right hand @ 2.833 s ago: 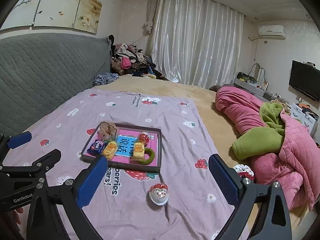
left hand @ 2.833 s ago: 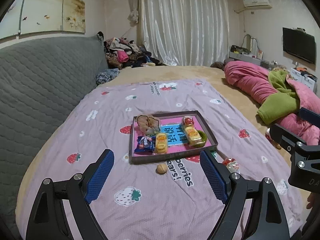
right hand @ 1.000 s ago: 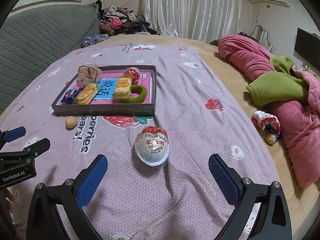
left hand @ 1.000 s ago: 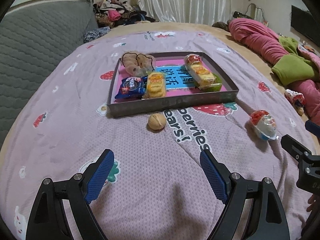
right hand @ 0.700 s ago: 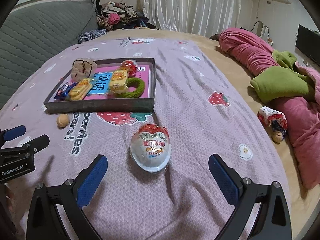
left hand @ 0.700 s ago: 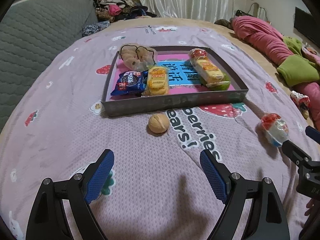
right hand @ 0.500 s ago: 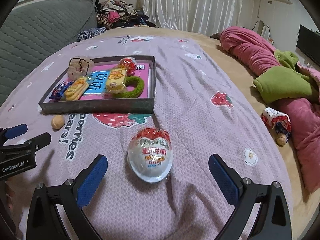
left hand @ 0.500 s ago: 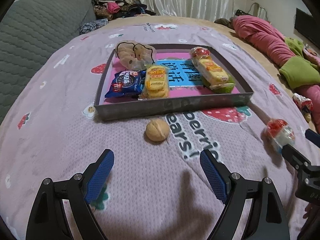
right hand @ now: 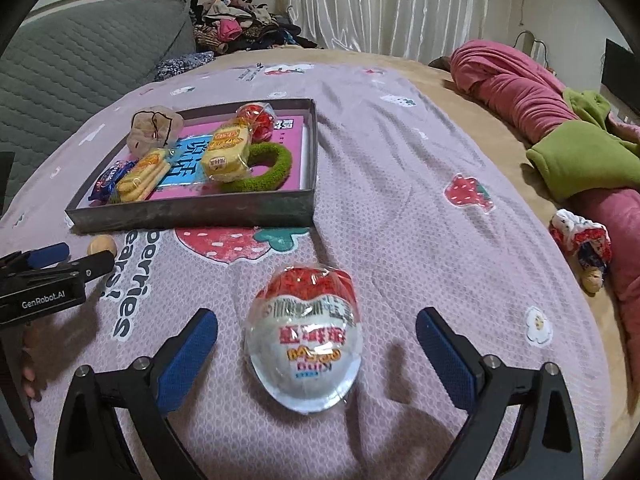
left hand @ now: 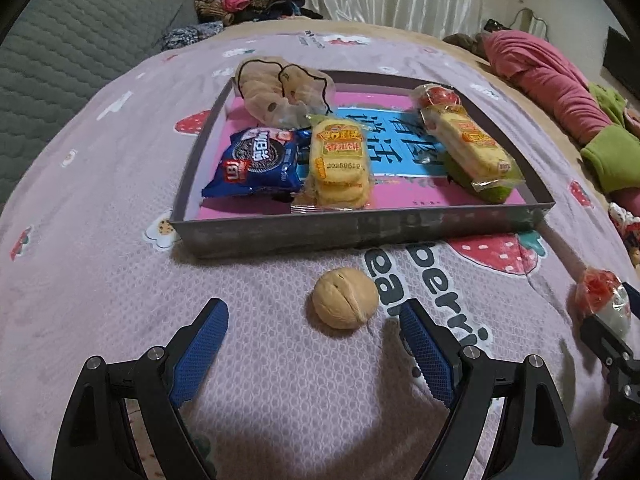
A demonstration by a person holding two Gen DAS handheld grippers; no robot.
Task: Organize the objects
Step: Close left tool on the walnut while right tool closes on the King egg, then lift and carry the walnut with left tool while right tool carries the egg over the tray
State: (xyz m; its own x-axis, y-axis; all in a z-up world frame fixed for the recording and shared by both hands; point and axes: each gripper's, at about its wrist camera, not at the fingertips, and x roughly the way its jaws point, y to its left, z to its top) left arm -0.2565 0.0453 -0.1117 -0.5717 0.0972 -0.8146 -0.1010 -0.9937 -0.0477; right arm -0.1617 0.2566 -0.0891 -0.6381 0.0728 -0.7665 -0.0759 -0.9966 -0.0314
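On the lilac strawberry blanket stands a dark shallow tray (left hand: 360, 232) holding snack packs, a plush scrunchie and a green ring. In front of its near wall lies a tan walnut (left hand: 345, 298). My left gripper (left hand: 312, 312) is open, and the walnut sits just ahead of the gap between its blue pads, nearer the right one. A red-and-white wrapped toy egg (right hand: 306, 336) lies on the blanket between the pads of my right gripper (right hand: 316, 316). Its jaws are closing, with gaps still on both sides of the egg. The tray (right hand: 192, 212) is up left of the egg.
A rolled pink and green quilt (right hand: 568, 148) lies along the right side of the bed, with a small cloth doll (right hand: 580, 240) beside it. A grey padded headboard (right hand: 80, 64) rises on the left, and a pile of clothes (right hand: 240, 28) lies at the back.
Both grippers have come forward and down: the walnut now lies near the left fingertips, and the egg has come between the right pads. The right jaws have narrowed slightly.
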